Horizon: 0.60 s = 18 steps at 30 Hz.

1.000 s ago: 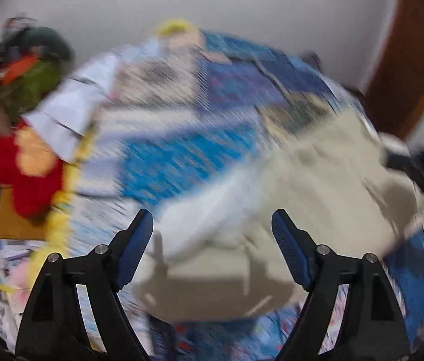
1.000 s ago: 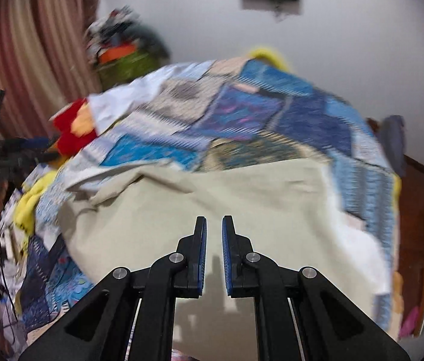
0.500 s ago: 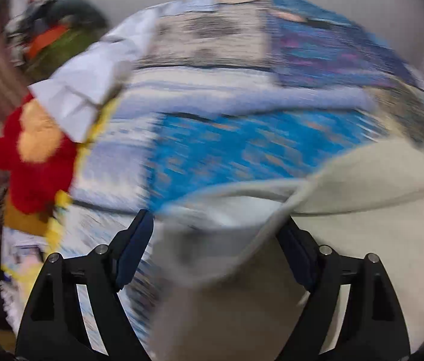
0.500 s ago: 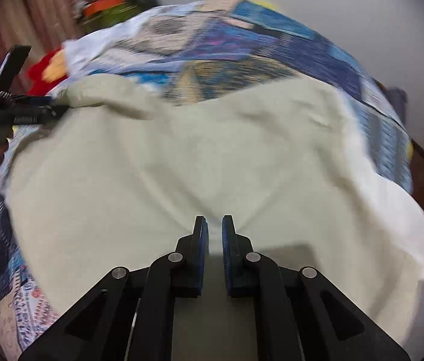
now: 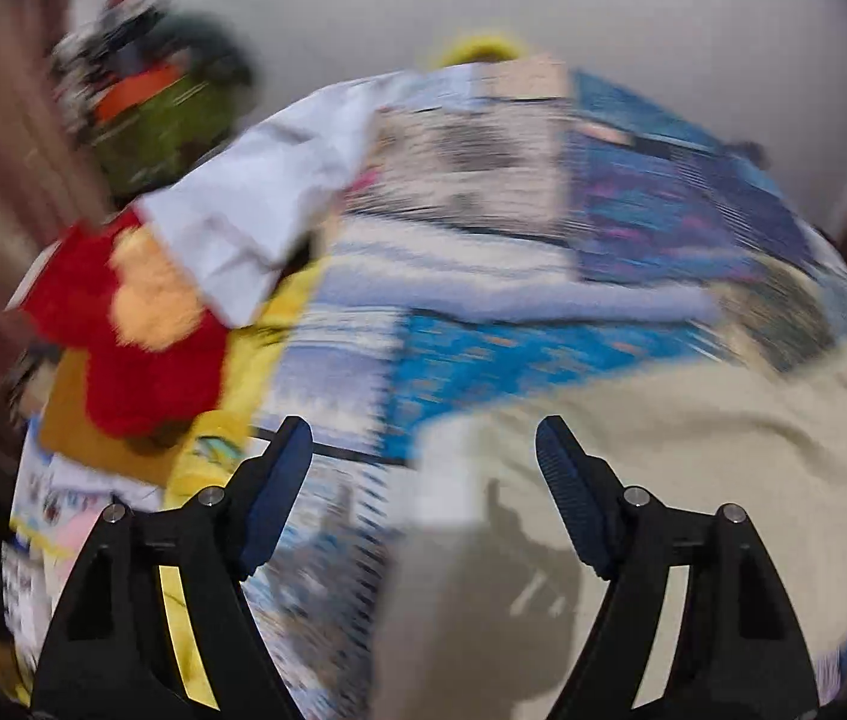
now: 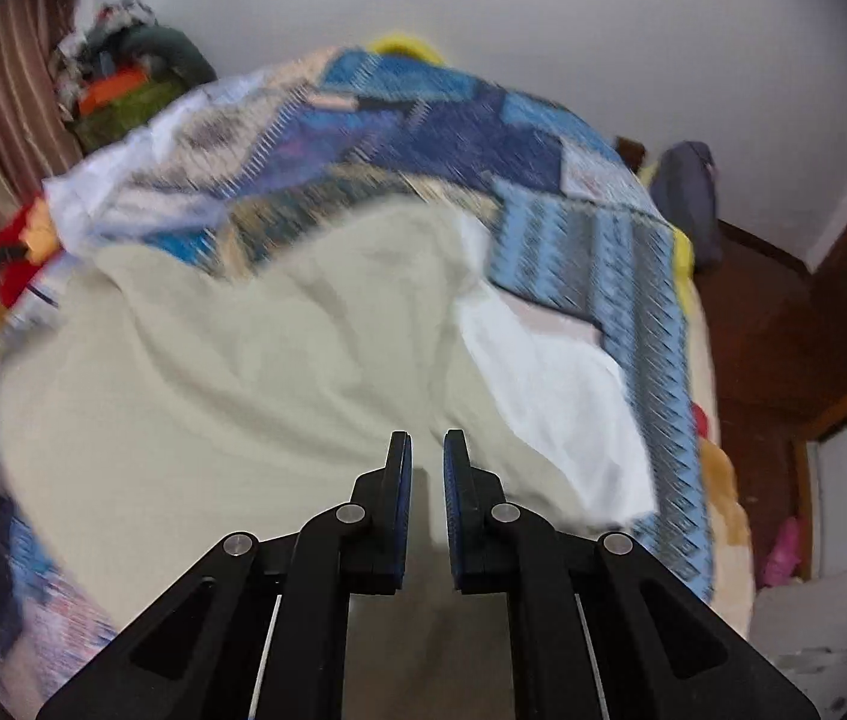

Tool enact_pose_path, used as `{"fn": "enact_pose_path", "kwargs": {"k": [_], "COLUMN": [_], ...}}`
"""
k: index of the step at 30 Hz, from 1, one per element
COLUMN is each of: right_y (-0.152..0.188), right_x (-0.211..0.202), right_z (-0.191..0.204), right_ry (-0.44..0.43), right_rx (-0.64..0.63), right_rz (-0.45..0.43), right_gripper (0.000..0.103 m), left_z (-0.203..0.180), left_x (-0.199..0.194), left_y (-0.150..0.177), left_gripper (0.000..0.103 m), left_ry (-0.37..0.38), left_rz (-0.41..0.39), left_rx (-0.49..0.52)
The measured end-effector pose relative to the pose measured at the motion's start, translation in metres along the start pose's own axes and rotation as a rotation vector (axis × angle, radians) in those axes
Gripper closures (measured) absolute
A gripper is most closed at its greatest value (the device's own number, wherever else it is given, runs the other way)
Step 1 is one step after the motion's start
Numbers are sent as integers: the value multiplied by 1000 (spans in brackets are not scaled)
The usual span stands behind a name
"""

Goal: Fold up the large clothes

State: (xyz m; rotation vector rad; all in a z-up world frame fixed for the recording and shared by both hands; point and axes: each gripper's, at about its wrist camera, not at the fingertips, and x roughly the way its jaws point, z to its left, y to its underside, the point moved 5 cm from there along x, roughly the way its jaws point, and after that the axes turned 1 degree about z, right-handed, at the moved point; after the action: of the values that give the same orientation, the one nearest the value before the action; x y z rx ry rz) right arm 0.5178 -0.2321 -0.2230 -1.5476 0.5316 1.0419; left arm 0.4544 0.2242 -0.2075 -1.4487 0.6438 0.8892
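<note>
The large beige cloth garment (image 6: 231, 396) lies spread on the blue patchwork-quilted bed (image 6: 603, 240) — flat for folding. The right hand-held gripper (image 6: 423, 456) is closed, apparently empty; the left hand-held gripper (image 5: 423, 450), jaws just narrowing yet wide apart, straddles the garment's edge — holding nothing.

Left tongs (image 5: 423, 450) agape, right tongs (image 6: 426, 456) closed

Black fingers (image 6: 390, 516), blue pads (image 5: 567, 501), silver screws (image 6: 352, 514)
</note>
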Motion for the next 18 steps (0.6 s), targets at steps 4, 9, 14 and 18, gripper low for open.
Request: {"fn": "enact_pose_path", "kwargs": {"k": [4,9,14,18], "right_y": [-23,-26,-23,-26], "right_x": [-6,26,74,81], "right_z": [45,99,83,20], "right_ry": [-122,-153,-2,69], "right_rx": [-30,-140,-161,-80], "right_rz": [-38,16,91,91], "right_gripper": [97,97,97,97], "left_z": [-65,-126,-135,-92], "left_x": [-19,5,41,48], "left_y": [20,51,73,76], "left_gripper": [18,18,18,18], "left_ry": [110,227,173,51], "left_rz": [-19,67,115,105], "left_rx": [114,166,171,119]}}
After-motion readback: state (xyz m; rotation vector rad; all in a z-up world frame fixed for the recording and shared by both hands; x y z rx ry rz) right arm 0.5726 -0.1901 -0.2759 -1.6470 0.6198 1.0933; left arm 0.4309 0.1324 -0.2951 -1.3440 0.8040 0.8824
